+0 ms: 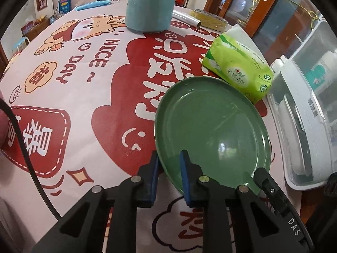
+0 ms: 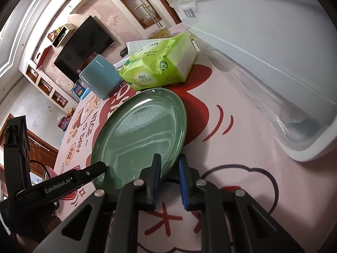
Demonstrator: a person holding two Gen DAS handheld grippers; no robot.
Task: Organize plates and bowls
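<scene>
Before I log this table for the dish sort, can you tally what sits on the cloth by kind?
Green plate: 1
Blue-green cup: 1
Green tissue pack: 1
Cling film roll: 1
Yellow packet: 1
Blue face mask: 1
White lidded container: 1
Total: 7

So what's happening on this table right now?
A person is working with two handheld grippers, both clamped on the near rim of one green plate lying on the patterned tablecloth. The left gripper pinches the rim on one side, the right gripper on the other. Behind the plate sit a green tissue pack and a teal cup; a white lidded container stands beside it.
</scene>
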